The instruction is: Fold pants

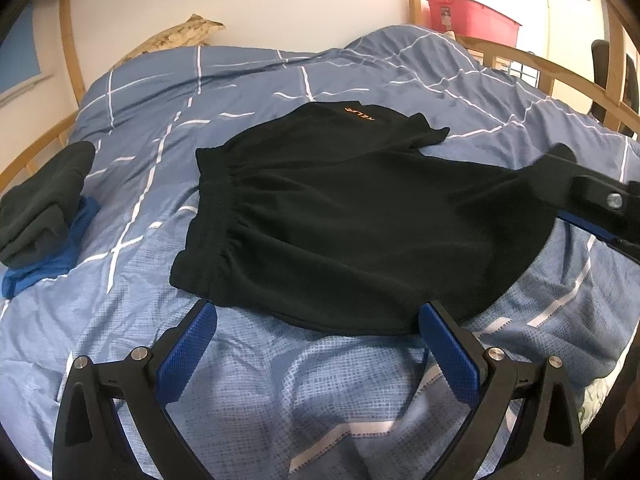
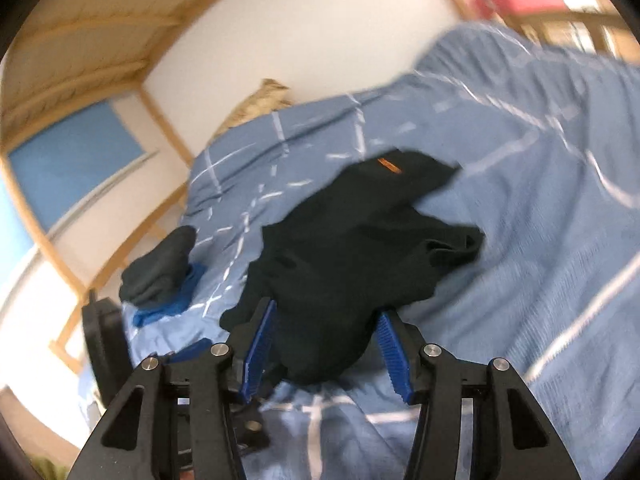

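Observation:
Black shorts [image 1: 340, 216] with a small orange logo lie on the blue checked duvet [image 1: 168, 128], waistband to the left. My left gripper [image 1: 318, 320] is open just short of their near hem, touching nothing. In the blurred right wrist view the shorts [image 2: 352, 256] run down between the blue pads of my right gripper [image 2: 326, 320], whose jaws stand apart around the near edge of the cloth. The right gripper also shows at the right edge of the left wrist view [image 1: 592, 196], over the shorts' right end.
A pile of dark and blue clothes [image 1: 44, 216] lies at the duvet's left edge. A wooden bed frame [image 1: 560, 76] rings the bed. A red bin [image 1: 472, 20] stands behind it. A beige pillow [image 1: 180, 38] leans on the wall.

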`<state>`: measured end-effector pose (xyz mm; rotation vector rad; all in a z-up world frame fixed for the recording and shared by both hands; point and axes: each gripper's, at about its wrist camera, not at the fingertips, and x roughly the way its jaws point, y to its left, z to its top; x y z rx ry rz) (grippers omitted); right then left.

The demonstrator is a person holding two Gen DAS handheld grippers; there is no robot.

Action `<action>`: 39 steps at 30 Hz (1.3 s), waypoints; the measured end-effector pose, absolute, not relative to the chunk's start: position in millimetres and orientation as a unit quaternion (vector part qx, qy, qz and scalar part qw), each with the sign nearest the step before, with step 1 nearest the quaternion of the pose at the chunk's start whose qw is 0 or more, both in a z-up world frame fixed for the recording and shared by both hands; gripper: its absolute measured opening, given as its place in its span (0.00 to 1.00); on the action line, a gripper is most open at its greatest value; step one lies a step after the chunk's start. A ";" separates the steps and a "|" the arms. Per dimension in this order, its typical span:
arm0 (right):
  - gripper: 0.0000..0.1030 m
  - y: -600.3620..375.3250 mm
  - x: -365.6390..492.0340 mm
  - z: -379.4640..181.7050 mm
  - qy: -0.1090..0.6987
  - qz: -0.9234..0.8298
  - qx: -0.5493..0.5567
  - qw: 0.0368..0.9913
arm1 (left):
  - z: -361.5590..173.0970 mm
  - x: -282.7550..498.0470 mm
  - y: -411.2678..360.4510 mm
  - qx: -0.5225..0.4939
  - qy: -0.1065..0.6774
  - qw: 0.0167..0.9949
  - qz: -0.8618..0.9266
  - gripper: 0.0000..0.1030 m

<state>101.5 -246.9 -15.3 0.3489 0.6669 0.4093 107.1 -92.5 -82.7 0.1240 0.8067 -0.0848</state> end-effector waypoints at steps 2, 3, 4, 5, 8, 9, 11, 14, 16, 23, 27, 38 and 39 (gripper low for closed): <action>0.51 -244.3 107.0 -18.2 0.330 0.203 0.170 0.906 | -82.4 106.5 -94.1 0.068 0.389 0.918 -0.041 1.00; 0.51 -243.4 111.1 -21.9 0.337 0.208 0.177 0.901 | -82.7 106.0 -94.6 0.071 0.387 0.918 -0.039 1.00; 0.51 -242.6 115.0 -25.7 0.344 0.211 0.180 0.897 | -83.1 106.0 -95.0 0.073 0.386 0.919 -0.038 1.00; 0.51 -239.8 120.0 -29.0 0.349 0.213 0.180 0.894 | -84.0 106.9 -94.5 0.074 0.387 0.918 -0.037 1.00; 0.51 -227.0 139.8 -36.7 0.366 0.232 0.174 0.884 | -86.1 108.3 -91.5 0.068 0.393 0.916 -0.031 1.00; 0.51 -224.2 144.7 -39.3 0.372 0.236 0.175 0.880 | -86.5 108.7 -89.3 0.065 0.395 0.916 -0.027 1.00; 0.51 -212.6 160.7 -44.3 0.385 0.246 0.168 0.874 | -86.8 110.1 -83.0 0.058 0.398 0.915 -0.020 1.00; 0.51 -202.1 170.7 -49.5 0.400 0.245 0.154 0.870 | -85.7 111.9 -75.8 0.052 0.400 0.915 -0.013 1.00; 0.51 -203.7 165.0 -47.4 0.398 0.239 0.161 0.871 | -83.5 111.9 -70.9 0.051 0.396 0.917 -0.011 1.00; 0.51 -217.6 153.0 -47.9 0.400 0.173 0.139 0.889 | -84.2 117.8 -58.3 0.041 0.393 0.918 -0.005 1.00; 0.42 -207.8 168.7 -52.2 0.406 0.182 0.132 0.886 | -83.5 120.7 -51.5 0.030 0.395 0.918 -0.005 1.00; 0.06 -196.0 179.0 -54.9 0.423 0.159 0.095 0.887 | -81.7 124.2 -40.8 0.011 0.397 0.918 -0.011 1.00; 0.06 -201.2 166.0 -47.8 0.407 0.151 0.094 0.896 | -80.7 122.3 -41.1 0.012 0.395 0.919 -0.012 1.00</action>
